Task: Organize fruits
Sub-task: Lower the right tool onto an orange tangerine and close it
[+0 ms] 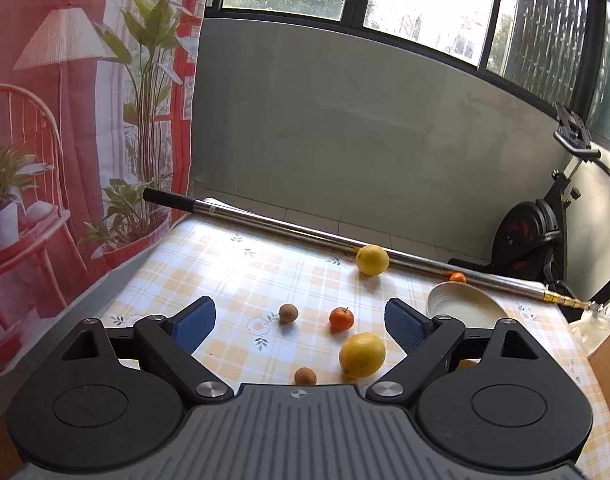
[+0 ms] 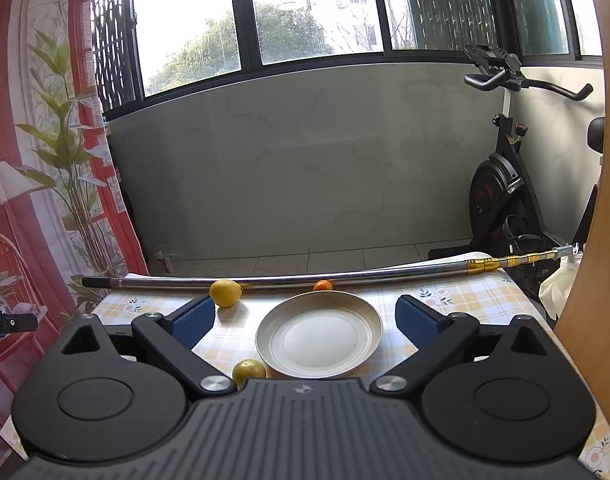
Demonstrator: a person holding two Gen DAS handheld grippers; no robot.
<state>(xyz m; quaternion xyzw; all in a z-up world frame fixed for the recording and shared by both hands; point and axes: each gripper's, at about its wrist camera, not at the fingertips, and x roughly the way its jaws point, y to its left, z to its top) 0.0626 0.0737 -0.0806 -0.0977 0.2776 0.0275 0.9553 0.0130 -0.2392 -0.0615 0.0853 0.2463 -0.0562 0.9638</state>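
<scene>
In the left wrist view my left gripper (image 1: 301, 324) is open above the checked tablecloth (image 1: 233, 264). Between and below its blue pads lie a small tangerine (image 1: 341, 318), a near lemon (image 1: 362, 355) and two small brown fruits (image 1: 288, 313) (image 1: 305, 376). A second lemon (image 1: 372, 260) rests by the metal pole, with another tangerine (image 1: 457, 277) behind the white plate (image 1: 465, 304). In the right wrist view my right gripper (image 2: 305, 322) is open, nothing in it, with the empty plate (image 2: 357, 320) framed between its fingers. A lemon (image 2: 225, 293), a tangerine (image 2: 323, 285) and a near lemon (image 2: 249, 373) surround it.
A long metal pole (image 1: 305, 232) (image 2: 289, 279) lies across the far edge of the table. A printed red backdrop (image 1: 65, 140) hangs on the left. An exercise bike (image 2: 505, 200) stands at the back right, and a wooden panel (image 2: 589, 280) borders the right side.
</scene>
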